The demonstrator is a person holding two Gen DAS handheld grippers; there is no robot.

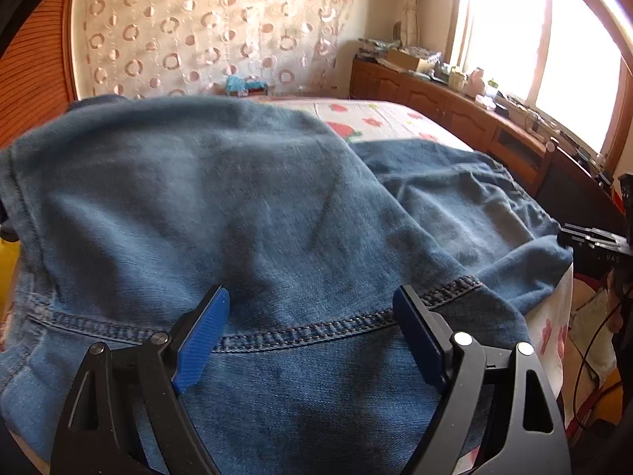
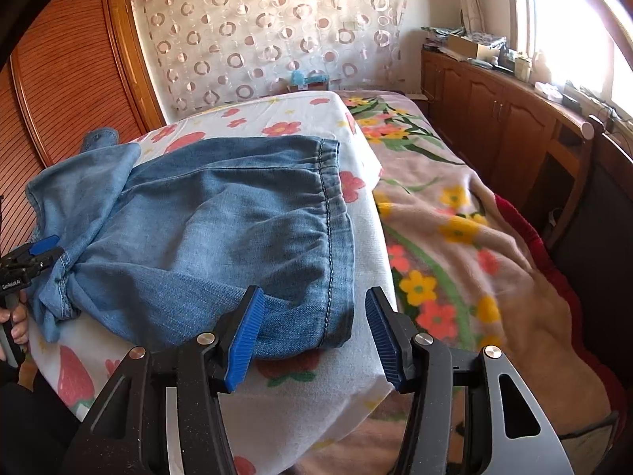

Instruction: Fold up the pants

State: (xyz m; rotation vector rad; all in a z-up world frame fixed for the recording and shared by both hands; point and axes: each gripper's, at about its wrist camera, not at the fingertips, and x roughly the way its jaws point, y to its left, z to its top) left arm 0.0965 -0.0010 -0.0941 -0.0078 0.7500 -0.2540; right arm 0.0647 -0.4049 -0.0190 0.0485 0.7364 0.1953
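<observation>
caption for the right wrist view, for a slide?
Open right gripper poised at the elastic waistband of blue jeans on a floral sheet; left gripper at the bunched far side.

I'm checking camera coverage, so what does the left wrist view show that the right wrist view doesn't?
Only the left wrist view shows the left gripper open right over the jeans' stitched seam, denim filling the frame. Only the right wrist view shows the elastic waistband, the floral blanket and the open right gripper at the jeans' near edge. Both share the jeans, the strawberry-print sheet, the circle-pattern curtain and the wooden cabinets.
</observation>
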